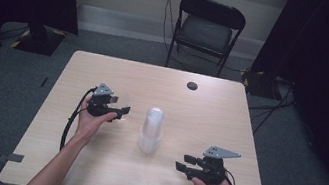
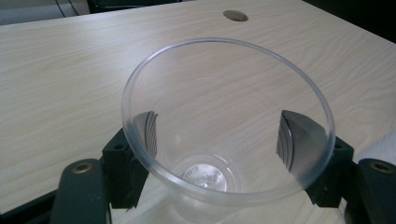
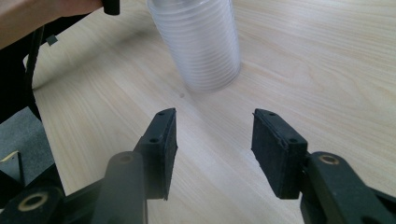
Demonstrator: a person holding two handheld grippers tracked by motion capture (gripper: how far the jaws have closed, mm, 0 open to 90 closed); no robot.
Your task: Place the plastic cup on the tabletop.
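Nearest the high camera, two forearms enter from the bottom edge. Right gripper (image 1: 182, 162), held low over the near right part of the table (image 1: 211, 105), has its jaws standing well apart with nothing between them; the right gripper view confirms the bare gap and shows the stack of clear cups (image 3: 198, 44) standing mouth-down just ahead. Farther in, at table centre, the same stack (image 1: 151, 129) appears as a pale column. Left gripper (image 1: 124, 112), at the stack's left, is closed on a single clear cup (image 1: 122, 108), barely legible from above; the left gripper view shows this cup (image 2: 224, 126) mouth-up, both pads pressed against its wall. Beyond it lies a round hole (image 2: 235, 15) in the tabletop, and past the far edge a folding chair (image 1: 207, 28).
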